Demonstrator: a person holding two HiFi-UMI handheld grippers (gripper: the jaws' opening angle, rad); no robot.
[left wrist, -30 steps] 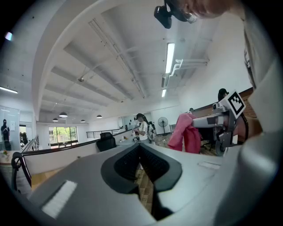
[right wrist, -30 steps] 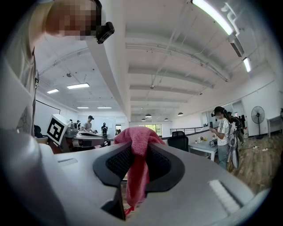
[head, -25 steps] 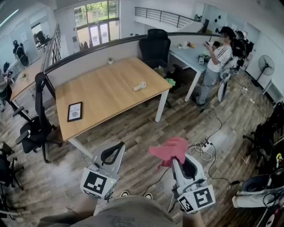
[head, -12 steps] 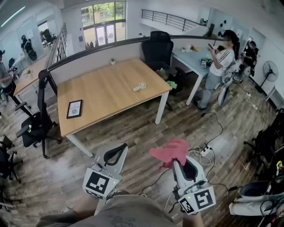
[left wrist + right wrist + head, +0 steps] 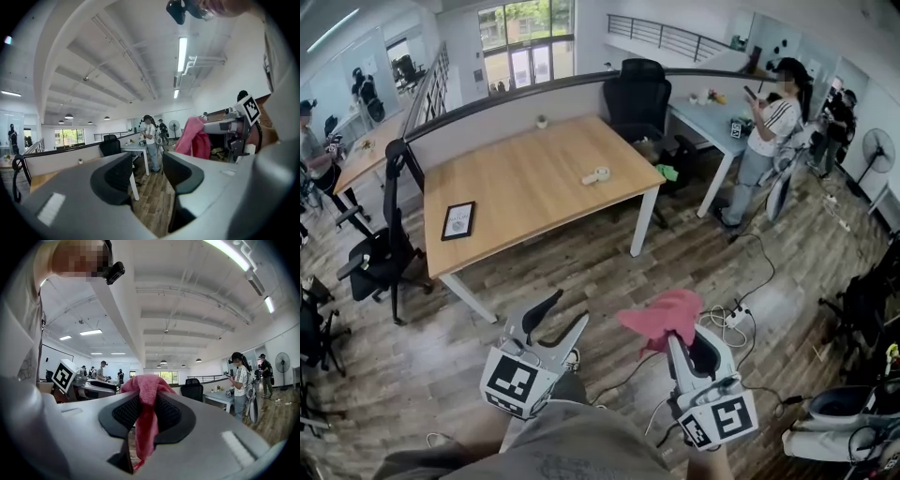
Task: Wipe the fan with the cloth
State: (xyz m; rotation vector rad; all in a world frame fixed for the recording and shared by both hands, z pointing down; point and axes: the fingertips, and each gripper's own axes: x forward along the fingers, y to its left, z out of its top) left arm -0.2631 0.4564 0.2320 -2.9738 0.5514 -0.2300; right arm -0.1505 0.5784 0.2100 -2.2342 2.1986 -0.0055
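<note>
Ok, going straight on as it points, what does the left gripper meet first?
The left gripper, its fingers just opening with nothing between them, has free air ahead at first. After that it probably meets the table leg, though depth is unclear.

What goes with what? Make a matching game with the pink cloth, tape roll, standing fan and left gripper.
Things: 1 pink cloth; 2 tape roll; 3 standing fan; 4 left gripper.
Places or states: A on the wooden table; B jaws apart, empty; C clamped in the right gripper; D on the floor, far right.
Pairs: 1-C, 2-A, 3-D, 4-B.
The left gripper's jaws have just been opening, nothing between them.
</note>
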